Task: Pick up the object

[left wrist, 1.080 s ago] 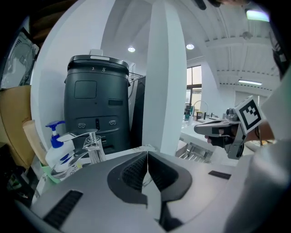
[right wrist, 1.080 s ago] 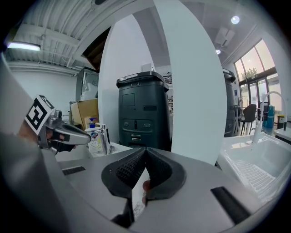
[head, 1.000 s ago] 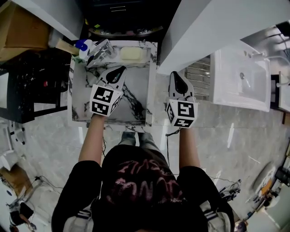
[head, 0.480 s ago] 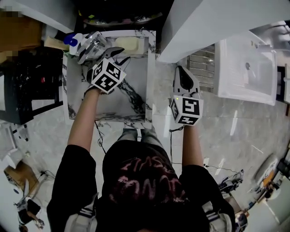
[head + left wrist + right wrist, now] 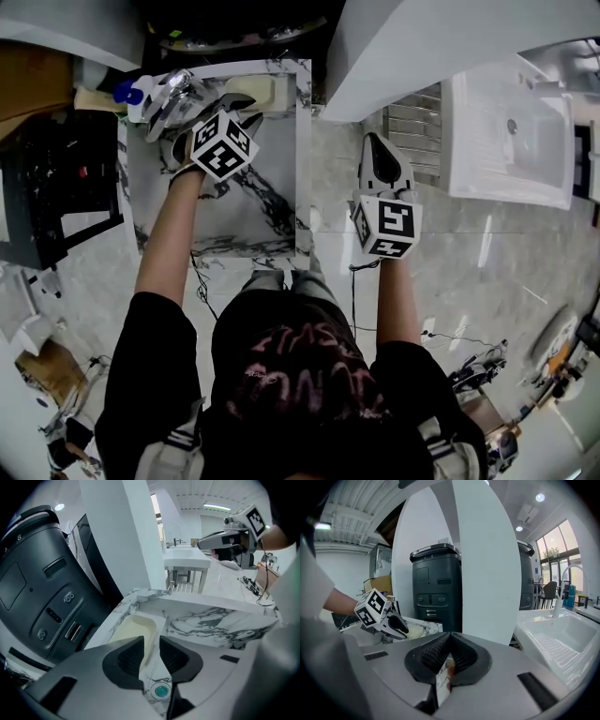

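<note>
Atop marble sink (image 5: 305,159), one soap bar (image 5: 267,90).

The middle and near half of the marble basin (image 5: 267,202) lie bare, with broad flat room to come down from above. Its far-left corner is crowded: a shiny faucet (image 5: 178,92) leans in over the rim, and a blue-capped bottle (image 5: 127,94) stands just outside it. Along the far rim a cream soap bar (image 5: 264,91) fills its recess. Behind that rim a dark machine (image 5: 42,583) closes off the side. Right of the basin runs an open strip of floor (image 5: 333,197) — hemmed at its far end by a white pillar (image 5: 422,47), with a white sink (image 5: 511,141) beyond.
</note>
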{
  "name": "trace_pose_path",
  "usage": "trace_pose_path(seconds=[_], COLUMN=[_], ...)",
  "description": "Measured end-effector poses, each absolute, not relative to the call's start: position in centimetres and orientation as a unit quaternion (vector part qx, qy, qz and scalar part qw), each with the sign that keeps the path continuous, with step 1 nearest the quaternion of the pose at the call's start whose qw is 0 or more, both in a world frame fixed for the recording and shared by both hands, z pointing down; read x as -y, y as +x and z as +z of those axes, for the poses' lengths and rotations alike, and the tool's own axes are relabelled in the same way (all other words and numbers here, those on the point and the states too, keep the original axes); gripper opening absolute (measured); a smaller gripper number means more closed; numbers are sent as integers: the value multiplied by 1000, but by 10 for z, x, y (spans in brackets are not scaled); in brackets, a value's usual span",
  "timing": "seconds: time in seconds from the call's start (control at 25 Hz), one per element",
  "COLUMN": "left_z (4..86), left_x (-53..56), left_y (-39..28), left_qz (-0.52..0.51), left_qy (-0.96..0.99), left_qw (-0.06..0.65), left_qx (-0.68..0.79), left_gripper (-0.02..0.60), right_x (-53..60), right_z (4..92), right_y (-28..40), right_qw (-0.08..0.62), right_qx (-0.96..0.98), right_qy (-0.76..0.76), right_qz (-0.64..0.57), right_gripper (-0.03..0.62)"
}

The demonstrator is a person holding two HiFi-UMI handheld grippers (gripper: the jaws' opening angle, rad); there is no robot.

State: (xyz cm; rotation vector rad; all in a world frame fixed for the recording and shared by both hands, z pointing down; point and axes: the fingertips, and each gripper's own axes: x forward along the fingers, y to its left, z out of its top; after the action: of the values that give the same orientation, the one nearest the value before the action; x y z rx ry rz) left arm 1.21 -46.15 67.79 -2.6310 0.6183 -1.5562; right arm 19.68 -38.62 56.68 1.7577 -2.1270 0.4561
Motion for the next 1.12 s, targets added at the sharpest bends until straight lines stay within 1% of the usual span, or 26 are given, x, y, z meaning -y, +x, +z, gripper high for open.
trace_pose_path(seconds=[0.12,0.28,0.48,0.84,1.0,1.12], left_z=[679,679,677,656,636,616], left_x=[462,463,458,453,451,447], left_y=[12,13,14,15,15,16], left_qz=[-504,-498,-498,-459,-426,-404], left_qy=[-841,-845,-846,-861,-871,-877], left_qw=[15,4,6,-15,-31,-31], left_qx=[-196,-196,-193,-219,-245,-259], left_gripper=[65,49,25,23,21,21], right_x=[385,385,380,373,371,369], right_z=[567,567,567,557,550,542], right_y=[199,201,200,197,196,191], right_qw=[173,171,175,168,161,159], right_qx=[747,747,745,746,749,752], right_qy=[621,623,623,625,626,623], right_qz=[162,159,162,156,147,146], right_gripper=[15,15,15,15,15,15])
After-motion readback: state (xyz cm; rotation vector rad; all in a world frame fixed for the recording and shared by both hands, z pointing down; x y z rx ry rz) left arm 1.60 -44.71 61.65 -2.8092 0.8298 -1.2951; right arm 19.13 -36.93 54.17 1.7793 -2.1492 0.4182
